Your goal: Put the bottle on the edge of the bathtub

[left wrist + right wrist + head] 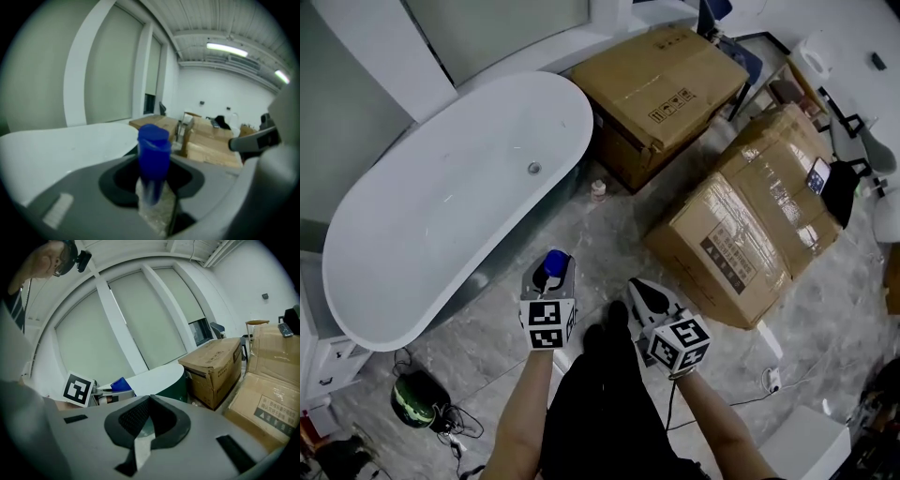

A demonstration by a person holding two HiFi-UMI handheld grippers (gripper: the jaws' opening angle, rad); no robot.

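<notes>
A clear bottle with a blue cap sits between the jaws of my left gripper, which is shut on it just off the near right side of the white bathtub. In the left gripper view the blue cap stands upright between the grey jaws, and the tub's rim runs to the left behind it. My right gripper hovers beside the left one, over the floor, shut and empty; its jaws meet in the right gripper view. That view also shows the cap and the tub's end.
Two large cardboard boxes lie to the right of the tub. A small bottle stands on the marble floor between tub and box. A dark round object with cables lies at lower left. The person's legs are below.
</notes>
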